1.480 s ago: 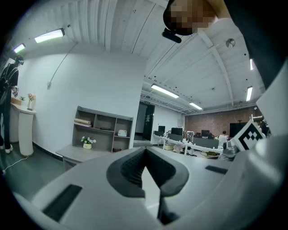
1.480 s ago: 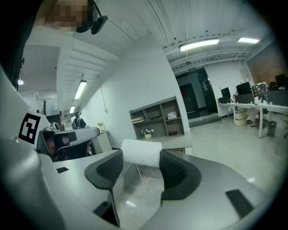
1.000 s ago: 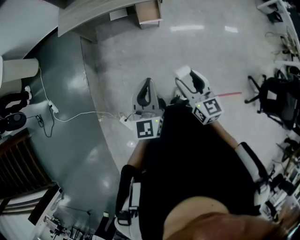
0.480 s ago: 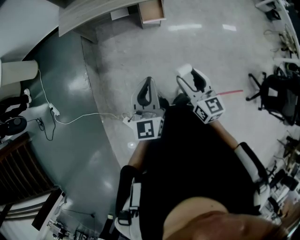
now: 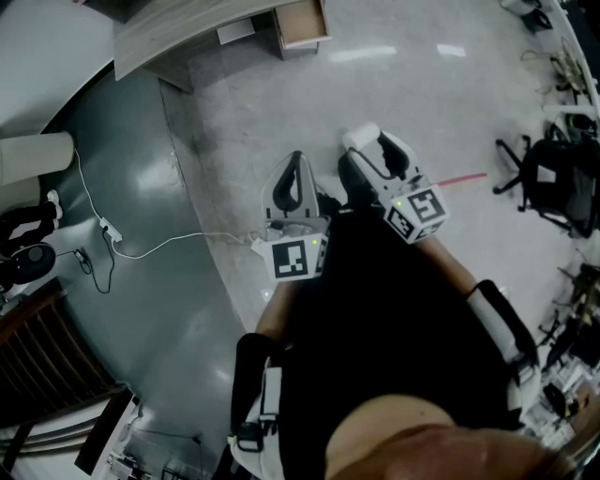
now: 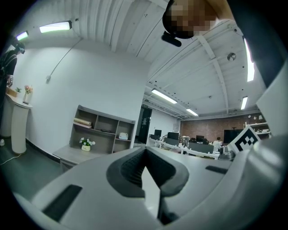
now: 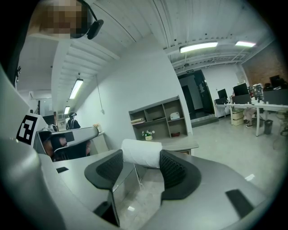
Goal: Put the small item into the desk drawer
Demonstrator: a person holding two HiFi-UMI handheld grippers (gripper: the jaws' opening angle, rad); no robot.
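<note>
Place: an open-plan office, as I see it.
Evidence: rows of desks with monitors [image 6: 191, 144], a cubby shelf [image 7: 158, 119], a swivel chair [image 5: 549, 186].

No words, numbers or brand names can be read anywhere. The left gripper [image 5: 296, 167] and right gripper [image 5: 370, 148] bear only black-and-white square marker patterns, no letters.

I hold two grippers: one left gripper [image 5: 294, 165], one right gripper [image 5: 362, 148]. Also one white thread spool [image 7: 141, 152], one desk [image 5: 178, 33], one open drawer [image 5: 302, 22], one shelf unit [image 6: 101, 132], one flower pot [image 6: 85, 144], one office chair [image 5: 551, 184].
</note>
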